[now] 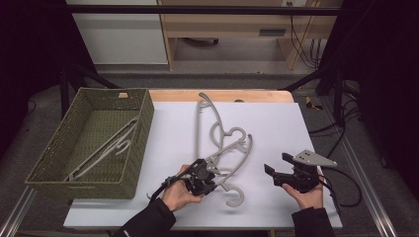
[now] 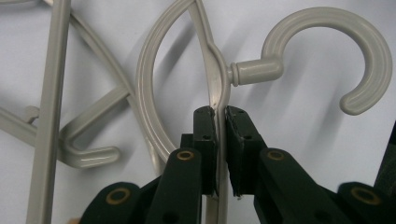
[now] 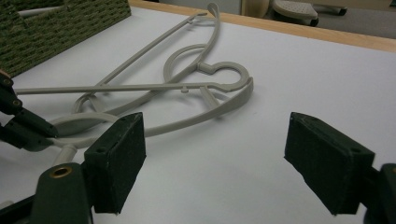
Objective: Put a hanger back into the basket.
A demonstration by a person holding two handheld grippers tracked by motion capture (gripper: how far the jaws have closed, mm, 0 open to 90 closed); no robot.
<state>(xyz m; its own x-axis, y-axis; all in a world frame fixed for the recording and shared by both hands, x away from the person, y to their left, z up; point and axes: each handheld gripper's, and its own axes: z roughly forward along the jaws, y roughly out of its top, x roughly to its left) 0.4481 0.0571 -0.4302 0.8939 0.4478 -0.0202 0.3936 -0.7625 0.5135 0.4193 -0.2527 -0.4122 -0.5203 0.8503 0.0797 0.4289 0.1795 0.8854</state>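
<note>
Two grey plastic hangers lie crossed on the white table top. My left gripper (image 1: 205,175) (image 2: 220,116) is shut on the nearer hanger (image 1: 238,152) (image 2: 215,70), its pads pinching the thin frame just below the neck of the hook (image 1: 236,197) (image 2: 327,28). The other hanger (image 1: 207,118) (image 2: 51,93) (image 3: 187,56) lies partly under it, reaching toward the table's far edge. My right gripper (image 1: 276,164) (image 3: 217,158) is open to the right of both hangers, low over bare table, with nothing between its pads. In the right gripper view the held hanger (image 3: 224,105) runs left to the left gripper (image 3: 28,128).
A green woven basket (image 1: 143,143) (image 3: 60,23) stands at the table's left with a third grey hanger (image 1: 106,148) inside. The white top (image 1: 276,128) has a wooden strip along its far edge. Dark frame bars and cables flank the table.
</note>
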